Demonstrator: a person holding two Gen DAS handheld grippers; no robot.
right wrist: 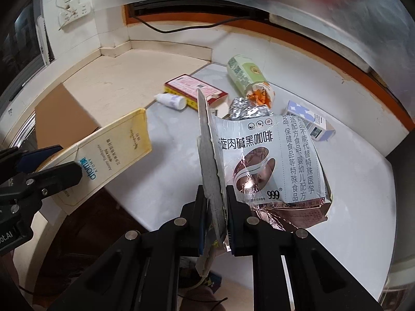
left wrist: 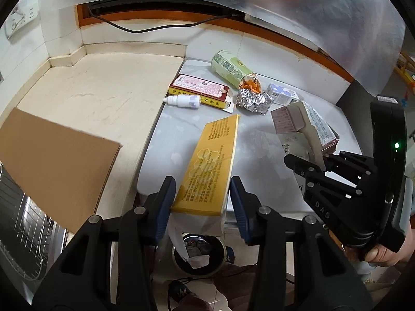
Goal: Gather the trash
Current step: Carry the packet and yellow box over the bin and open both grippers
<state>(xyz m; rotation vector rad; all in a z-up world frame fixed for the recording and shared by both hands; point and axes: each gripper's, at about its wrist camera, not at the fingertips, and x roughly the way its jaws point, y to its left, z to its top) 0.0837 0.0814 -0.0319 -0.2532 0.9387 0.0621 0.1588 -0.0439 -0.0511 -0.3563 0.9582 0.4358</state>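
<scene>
Right now I'm in the carrying step: both grippers hold a piece of trash lifted off the counter (left wrist: 85, 96). My left gripper (left wrist: 202, 199) has its jaws closed on a long yellow box (left wrist: 210, 165), whose near end hangs out past the counter's edge. Directly below it on the floor sits a round bin (left wrist: 199, 254) with scraps already inside. My right gripper (right wrist: 216, 220) has its jaws clenched tight on the torn flap of a flattened coffee box (right wrist: 272, 165), which dangles to the right above the counter.

As I judge it, the next move is to bring each piece over the bin's mouth and let go, the yellow box first since it is nearly above it. The coffee box is floppy and may swing, so I'd lower it before letting go.

Still left on the grey mat (left wrist: 176, 140) are a red flat box (left wrist: 197, 88), a small white bottle (left wrist: 182, 101), a green paper cup (left wrist: 230, 68) on its side, a foil ball (left wrist: 254, 99) and a small blue-white carton (left wrist: 281, 93). A cardboard sheet (left wrist: 57, 160) lies to the left over a wire rack (left wrist: 23, 233). Behind are tiled walls, a wall socket (right wrist: 74, 9) and a dark cable (left wrist: 155, 27) along a wood-framed sill.
</scene>
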